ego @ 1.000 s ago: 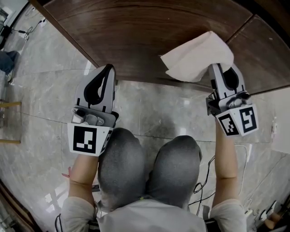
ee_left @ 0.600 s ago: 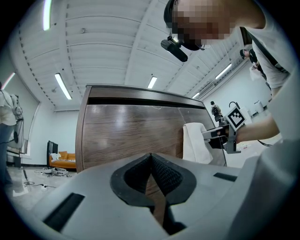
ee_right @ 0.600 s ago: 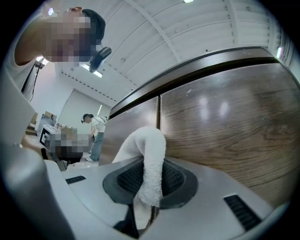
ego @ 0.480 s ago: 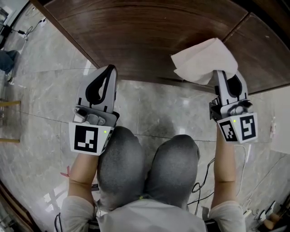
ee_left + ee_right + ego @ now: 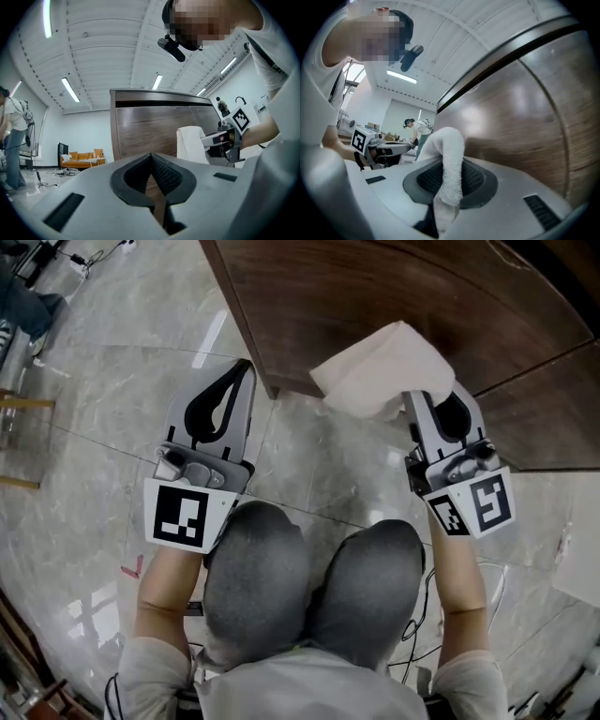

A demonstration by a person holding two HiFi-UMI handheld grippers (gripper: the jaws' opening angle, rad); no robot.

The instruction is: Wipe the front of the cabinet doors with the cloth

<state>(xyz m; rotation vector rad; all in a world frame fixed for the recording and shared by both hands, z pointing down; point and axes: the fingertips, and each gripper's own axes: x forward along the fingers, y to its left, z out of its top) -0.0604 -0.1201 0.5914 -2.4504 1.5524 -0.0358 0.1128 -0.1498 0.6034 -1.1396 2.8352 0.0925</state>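
Note:
A dark wooden cabinet door [image 5: 356,306] fills the top of the head view. My right gripper [image 5: 424,407] is shut on a white cloth [image 5: 380,371], which spreads against the door's lower part near the left corner. In the right gripper view the cloth [image 5: 449,178] is pinched between the pads, with the door [image 5: 525,122] close in front. My left gripper [image 5: 225,390] is shut with nothing in it, held just left of the cabinet's corner. In the left gripper view the cabinet [image 5: 150,126] stands ahead, with the cloth [image 5: 191,145] and the right gripper [image 5: 224,139] to the right.
The floor [image 5: 112,381] is grey marble tile. The person's knees [image 5: 309,587] are below the grippers. Cables [image 5: 497,587] lie on the floor at right. A second door's seam [image 5: 539,362] runs at the right. Far off are an orange sofa [image 5: 84,157] and a standing person [image 5: 13,136].
The right gripper and cloth have shifted left along the door towards the cabinet's left corner. The head view has swung right, so the corner now sits near the left gripper.

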